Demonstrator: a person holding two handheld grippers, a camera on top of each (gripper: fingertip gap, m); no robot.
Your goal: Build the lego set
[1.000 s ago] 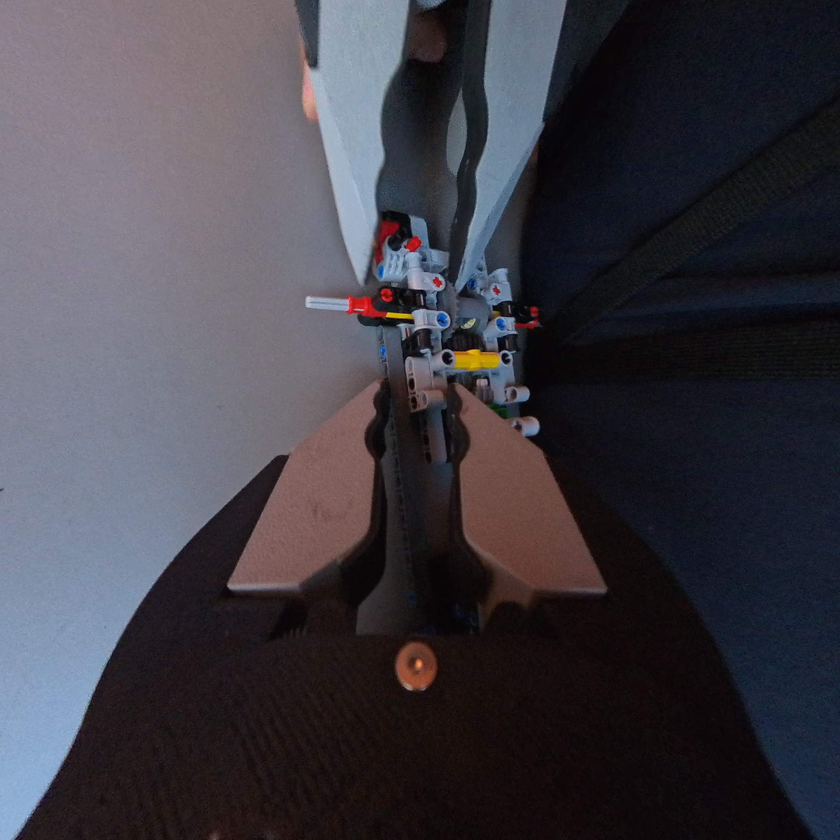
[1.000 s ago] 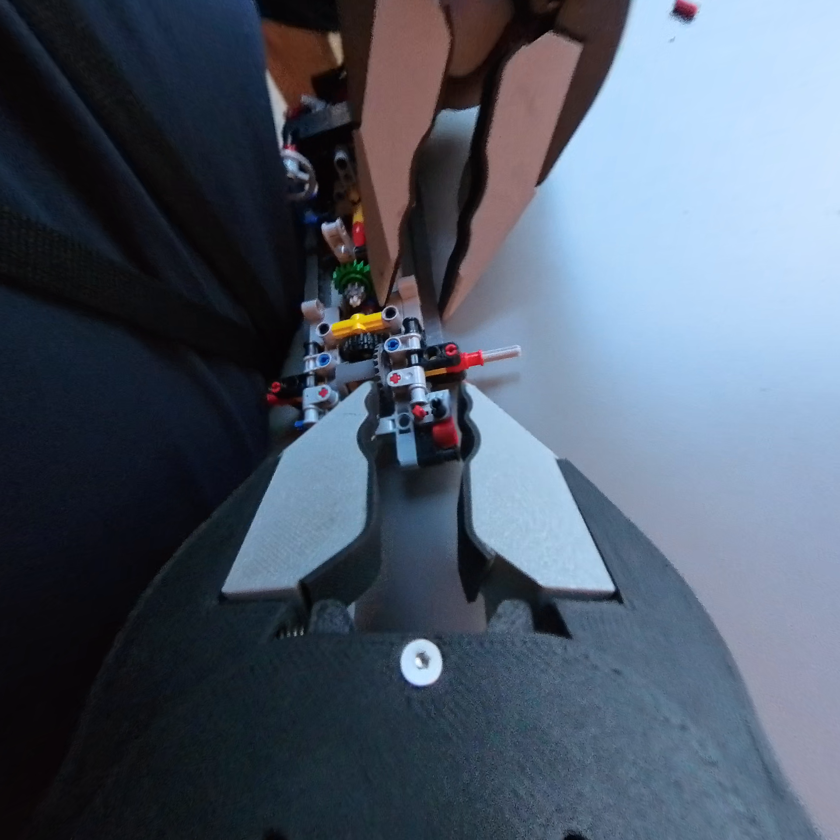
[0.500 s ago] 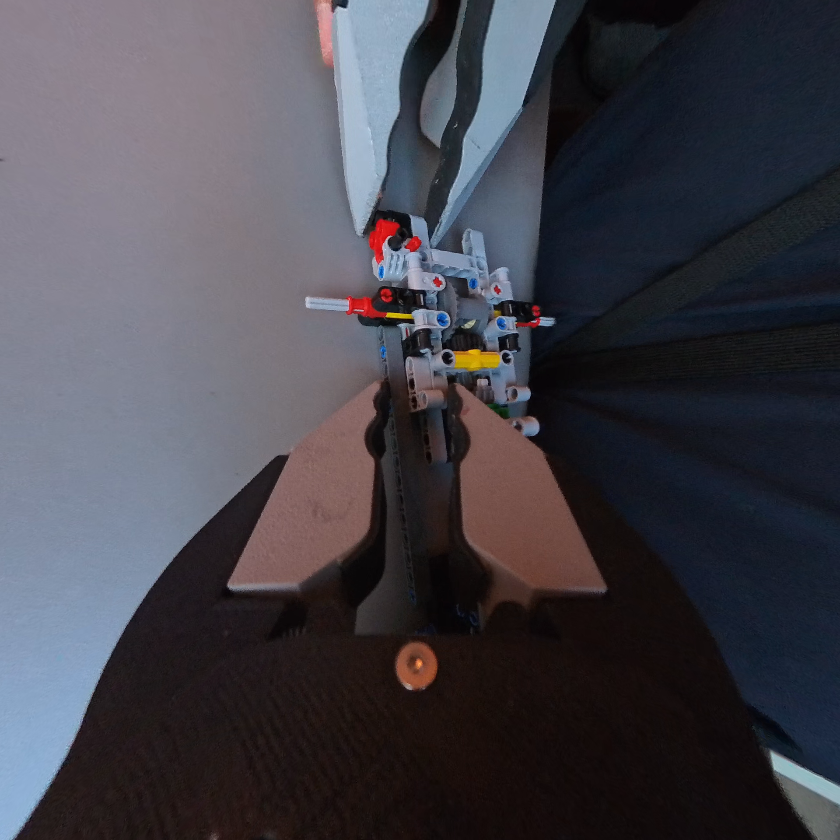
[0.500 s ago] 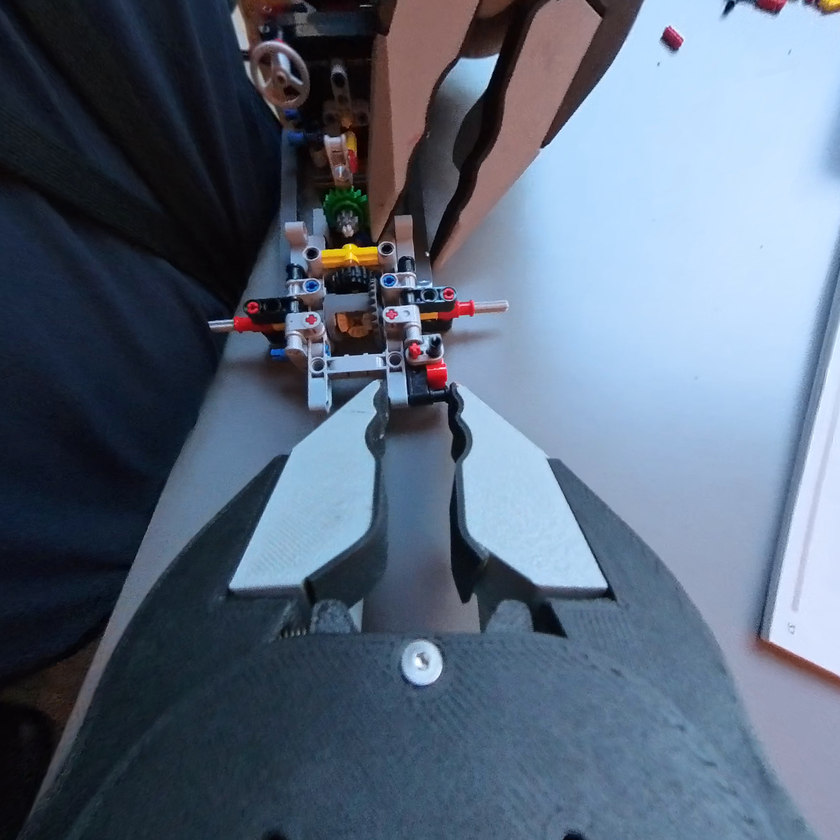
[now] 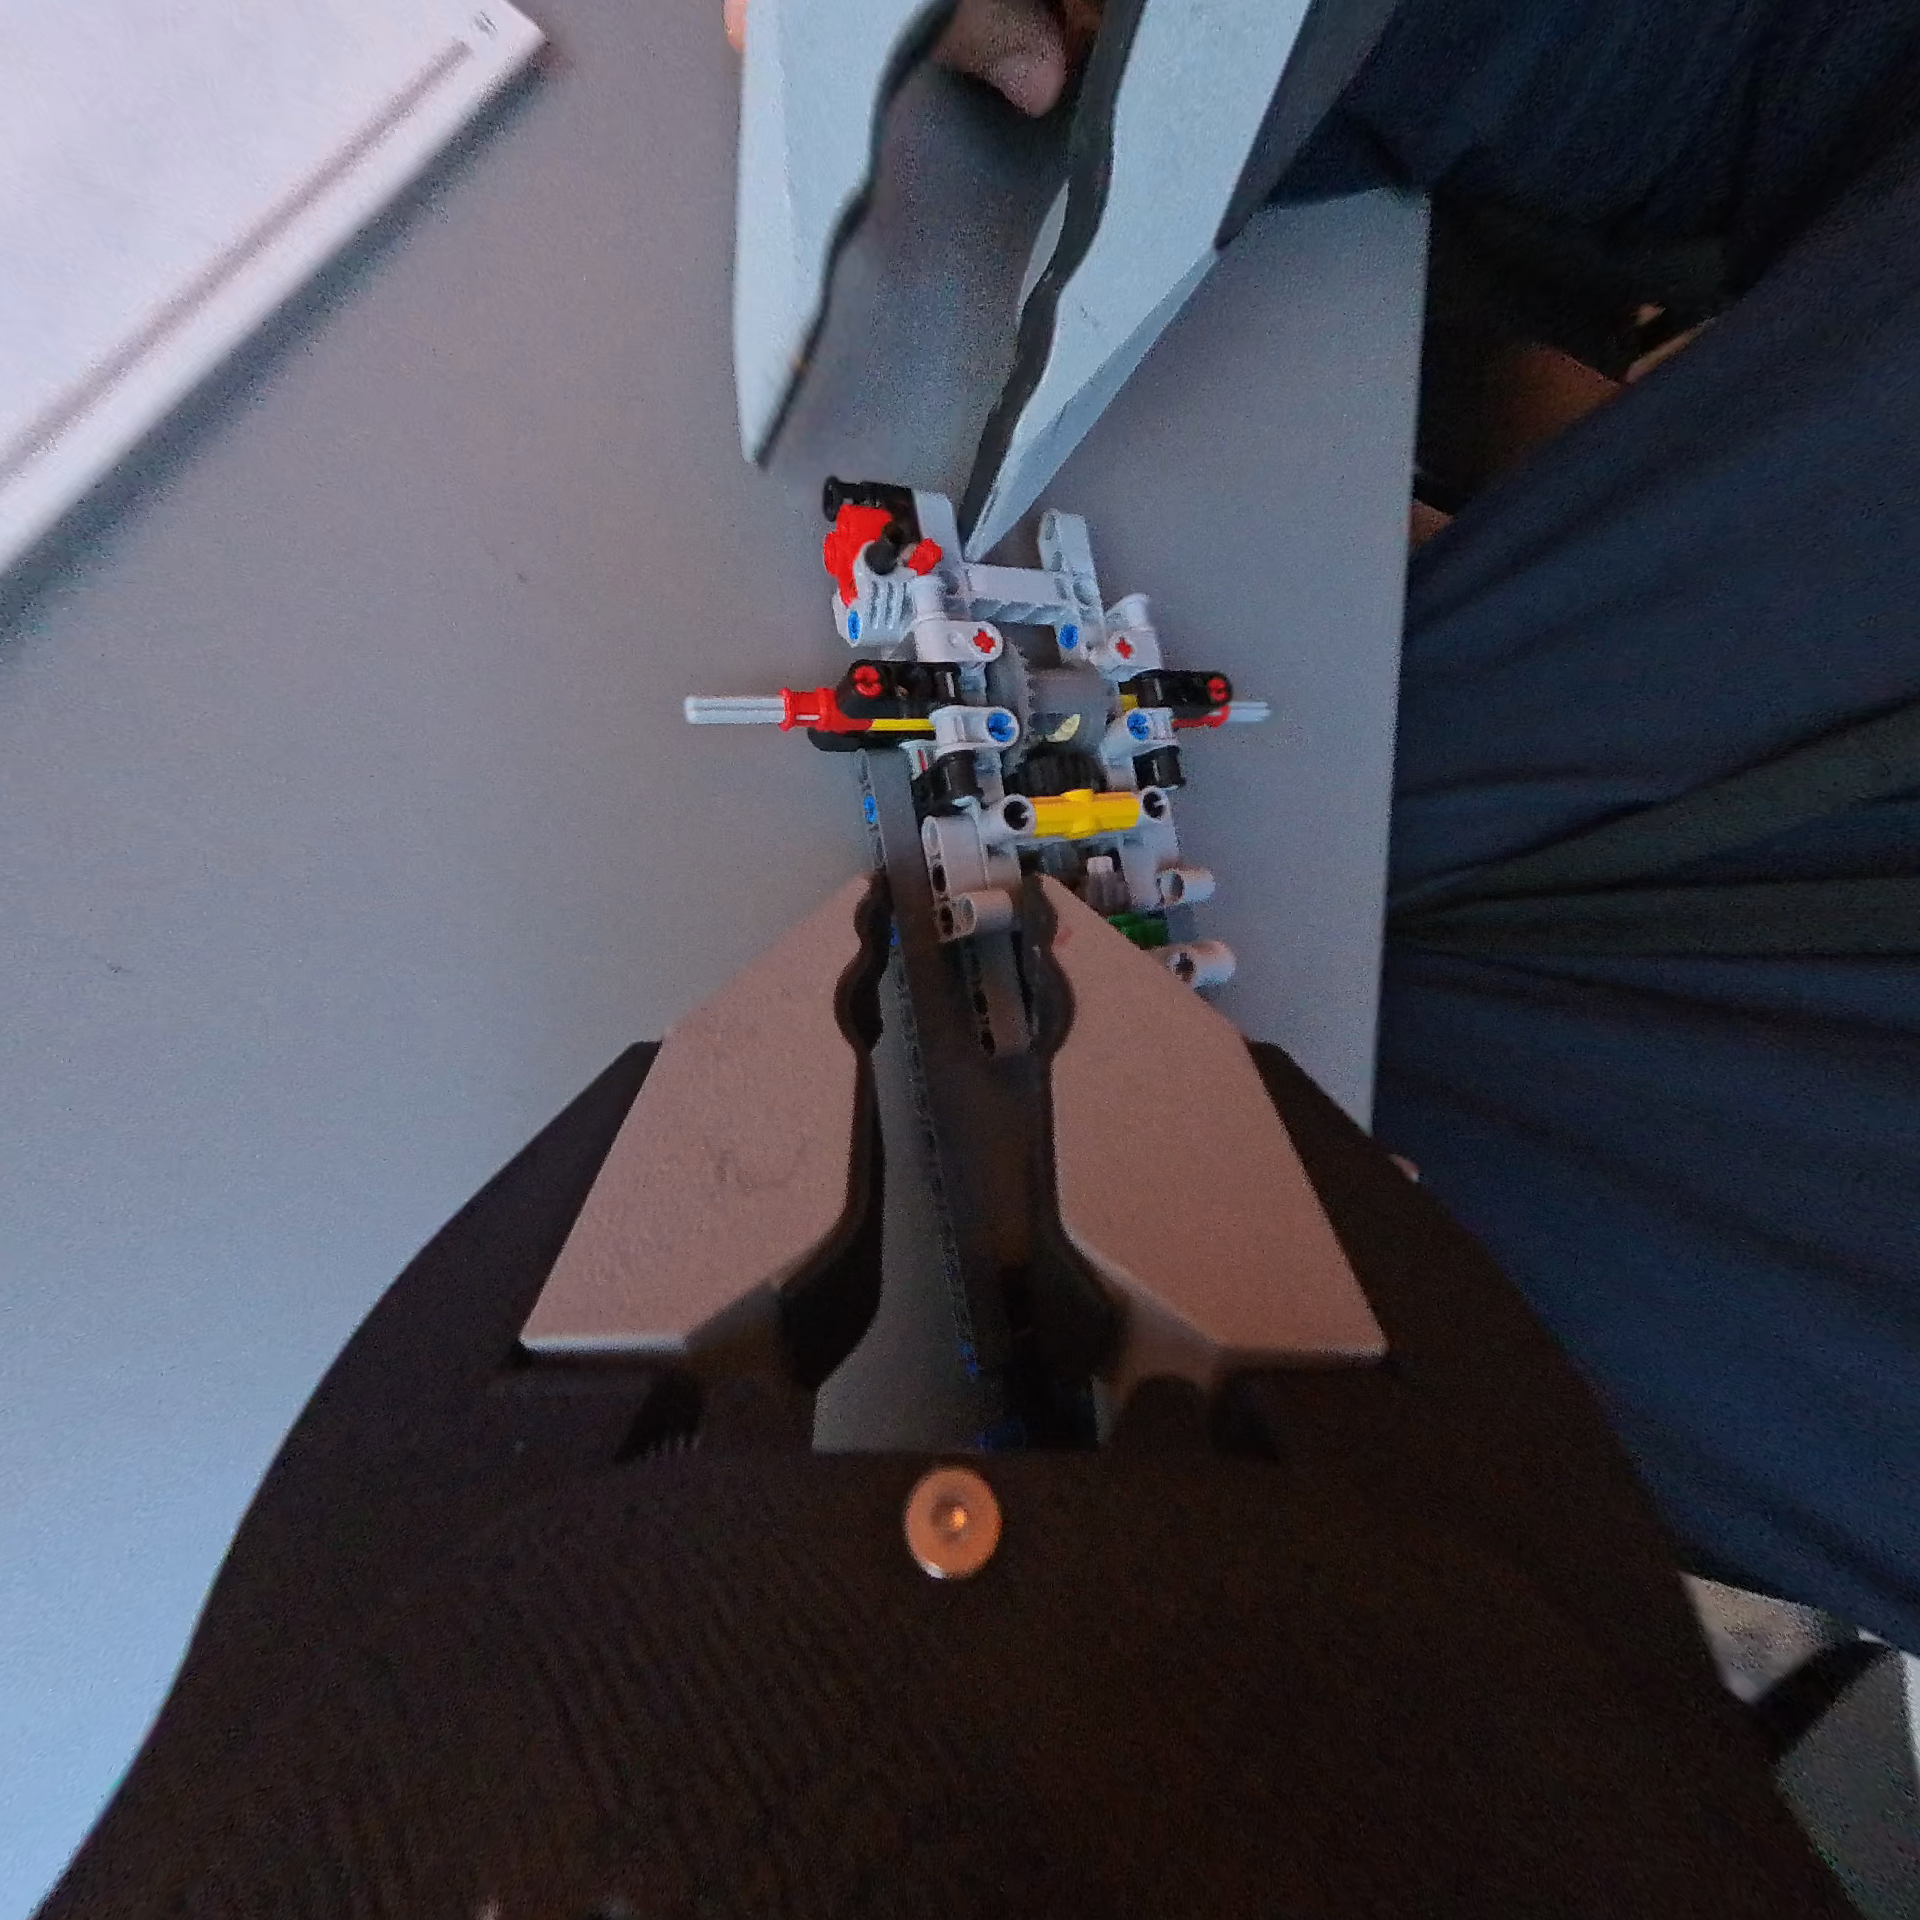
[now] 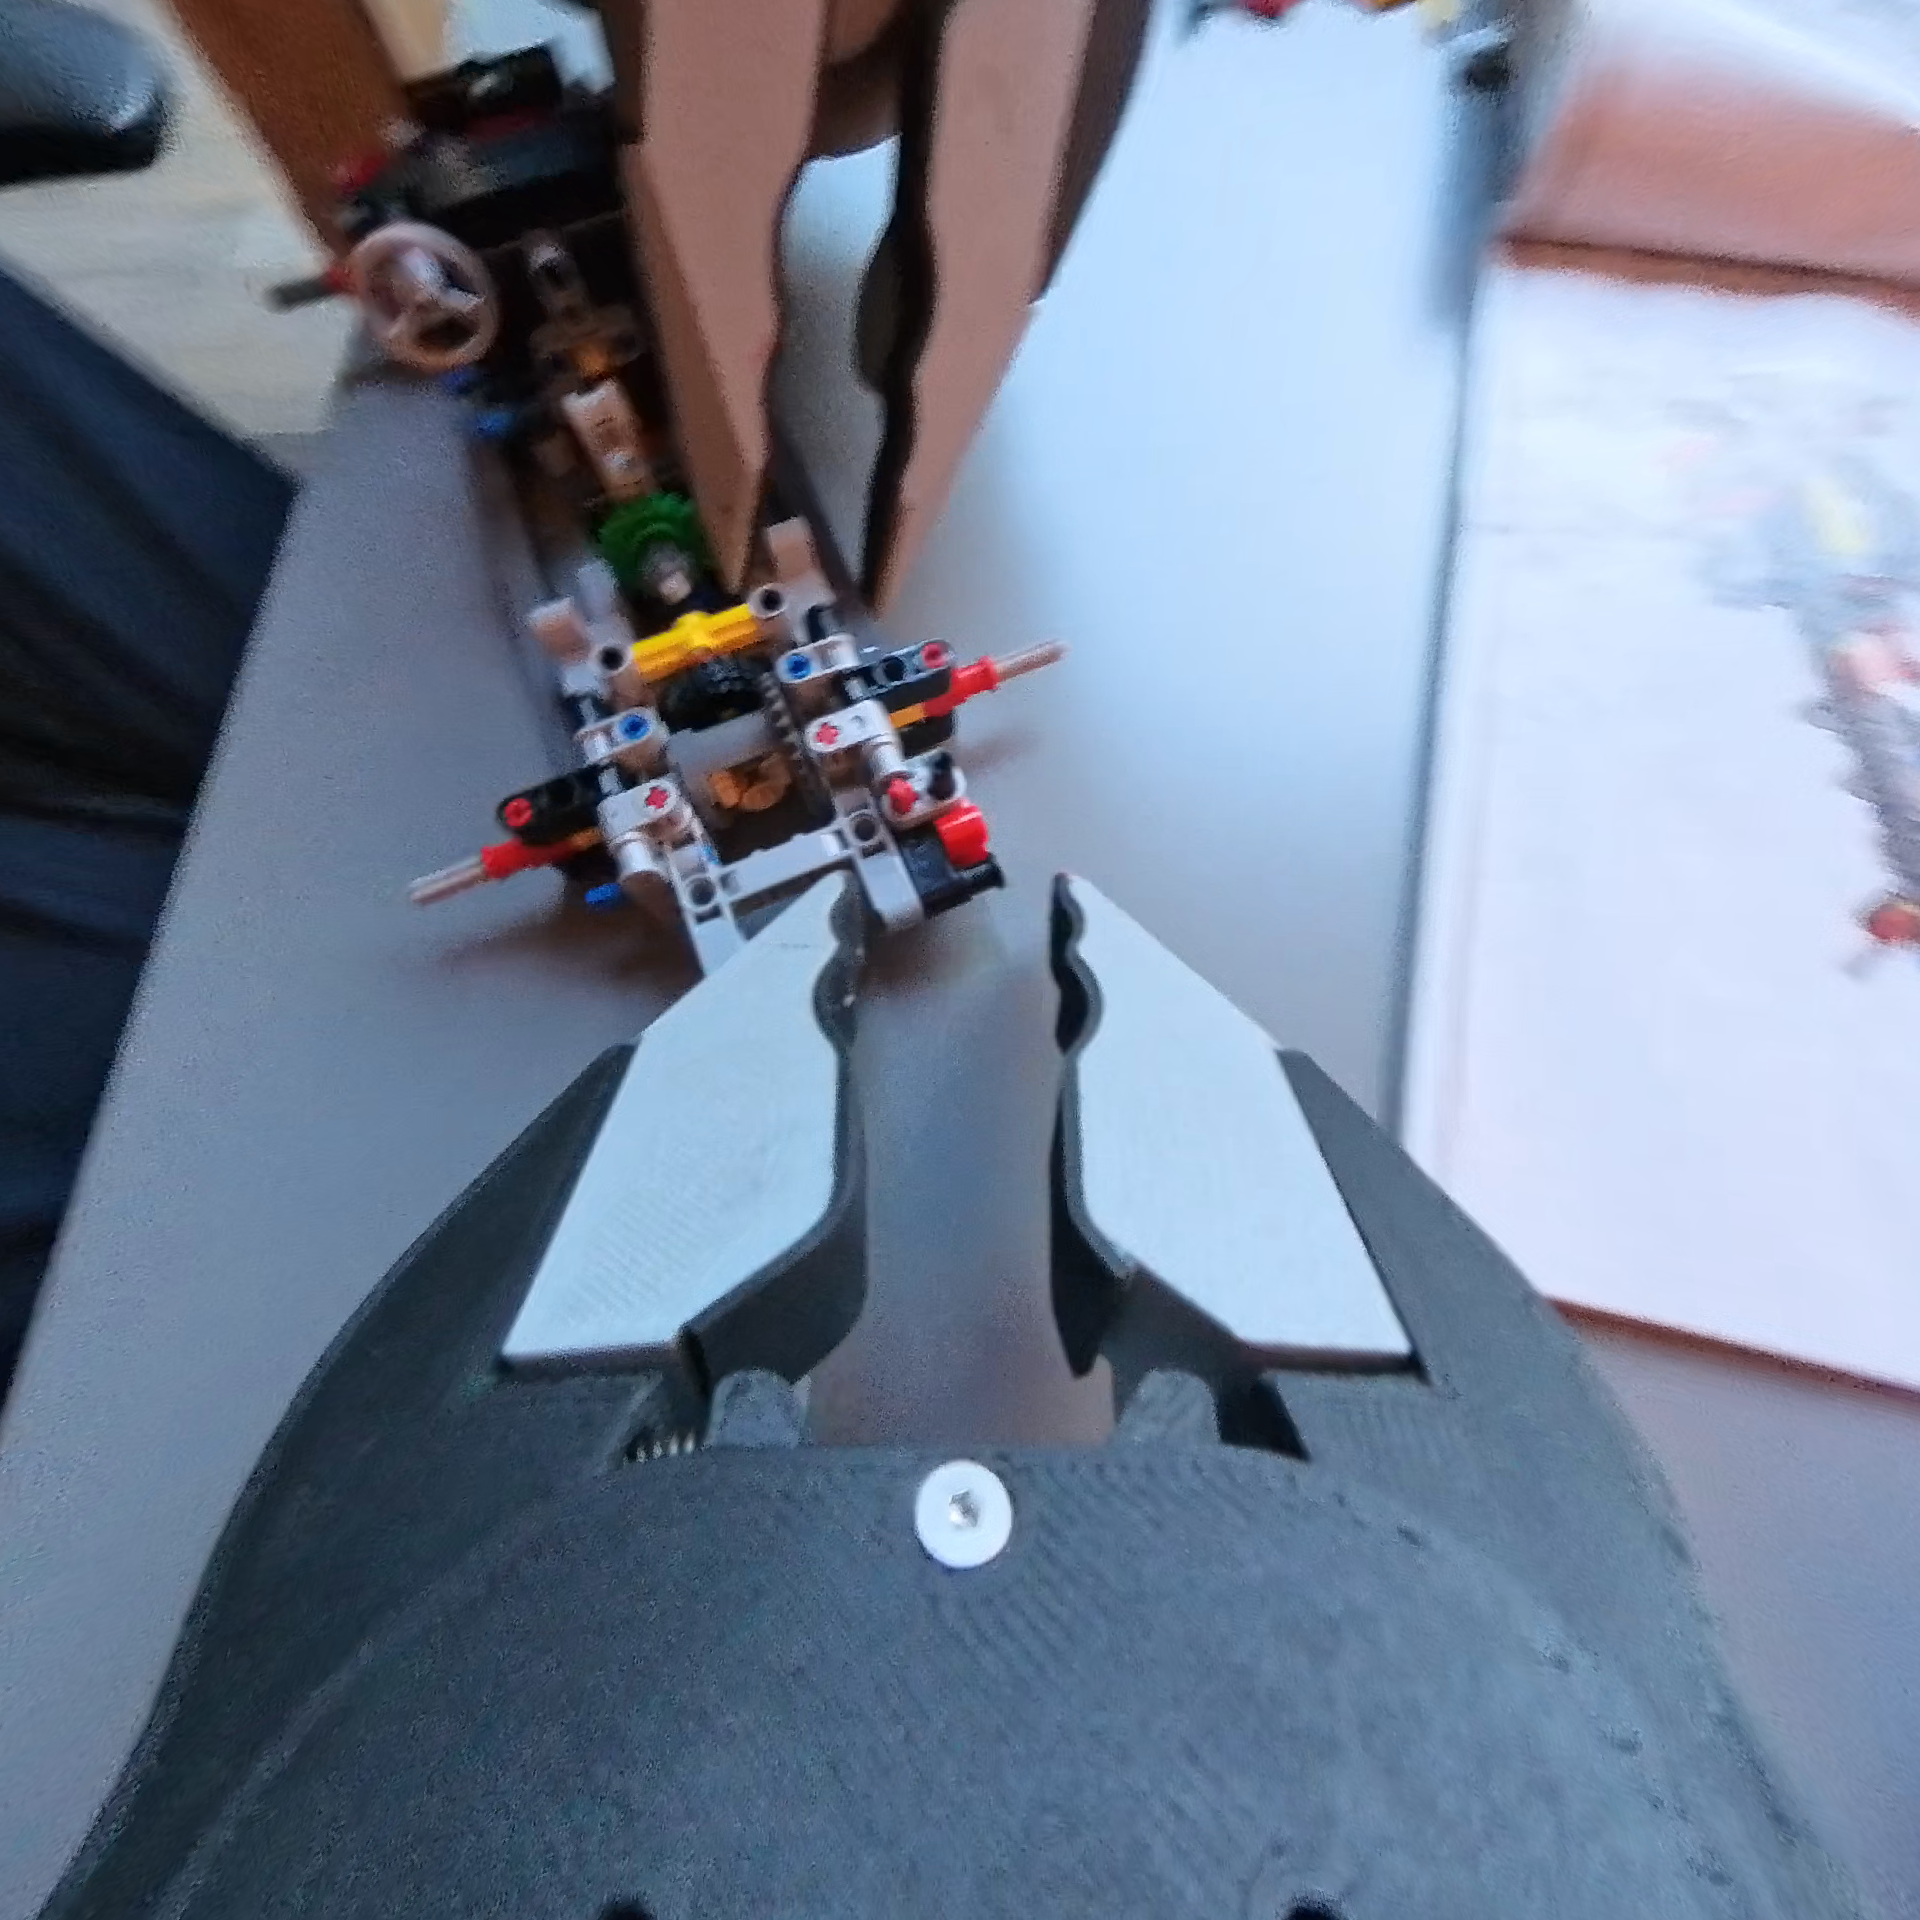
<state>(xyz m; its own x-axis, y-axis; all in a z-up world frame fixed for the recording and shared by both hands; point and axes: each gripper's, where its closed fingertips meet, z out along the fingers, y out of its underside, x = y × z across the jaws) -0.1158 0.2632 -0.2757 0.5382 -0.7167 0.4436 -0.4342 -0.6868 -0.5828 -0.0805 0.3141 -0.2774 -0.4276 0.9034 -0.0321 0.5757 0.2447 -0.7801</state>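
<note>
A brick-built chassis model (image 5: 1029,707) of grey beams, with red, yellow and black parts and side axles, lies on the grey table (image 5: 416,831). My left gripper (image 5: 956,935), with brown fingers, is shut on the model's dark grey long beam (image 5: 914,997). It also shows in the right wrist view (image 6: 805,592), clamped on the model's far part. My right gripper (image 6: 951,914), with grey fingers, is open and holds nothing. It stands just short of the model's near end (image 6: 748,748). Its left fingertip (image 6: 810,914) overlaps the light grey cross beam.
A white booklet (image 6: 1662,831) lies on the table to the right; it also shows in the left wrist view (image 5: 208,208). A person's dark clothing (image 5: 1662,831) borders the table edge. A grey steering wheel (image 6: 421,296) and a green gear (image 6: 644,535) sit on the model's far part. About 7 cm separates my left fingertips from my right.
My right gripper has let go of the model's end, drawn back and opened wider. My left gripper stays shut on the beam and the model has not shifted in it.
</note>
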